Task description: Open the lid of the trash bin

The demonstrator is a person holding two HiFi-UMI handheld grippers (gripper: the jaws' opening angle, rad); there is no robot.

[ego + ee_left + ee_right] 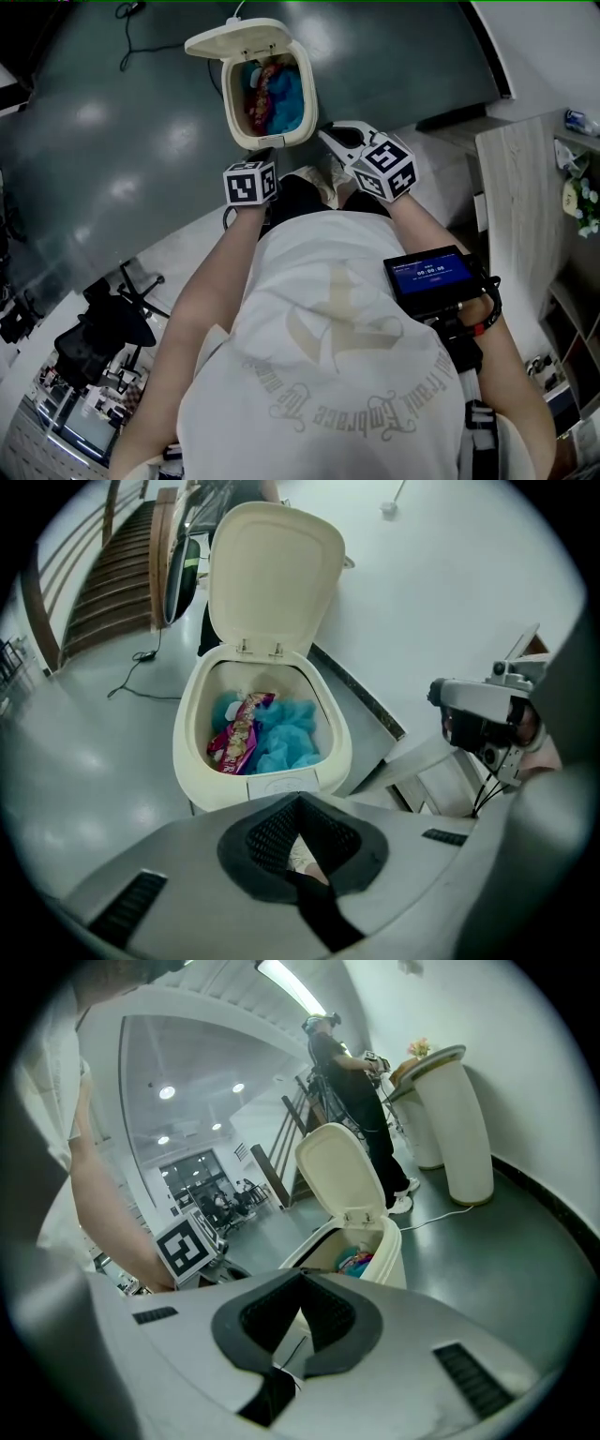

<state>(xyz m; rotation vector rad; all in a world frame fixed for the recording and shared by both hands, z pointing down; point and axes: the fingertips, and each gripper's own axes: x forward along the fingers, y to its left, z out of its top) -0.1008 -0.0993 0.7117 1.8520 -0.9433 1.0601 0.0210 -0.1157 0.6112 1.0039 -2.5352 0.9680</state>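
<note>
The cream trash bin (246,131) stands on the dark floor ahead of me with its lid (238,39) swung up and back. Inside lie blue crumpled material (286,738) and a red wrapper (236,738). My left gripper (264,157) hovers just short of the bin's near rim, jaws shut and empty; in its own view the left gripper (298,801) sits right below the bin (192,761) and the lid (272,574) stands upright. To the right of the bin my right gripper (336,141) is shut on nothing; from the right gripper (300,1275) the bin (386,1258) lies just ahead.
A cable (141,42) trails over the floor behind the bin. A wooden cabinet (520,197) stands at the right, an office chair (105,330) at the lower left. A person (354,1082) stands by a white pedestal (461,1124) beyond the bin. Stairs (117,569) rise at the far left.
</note>
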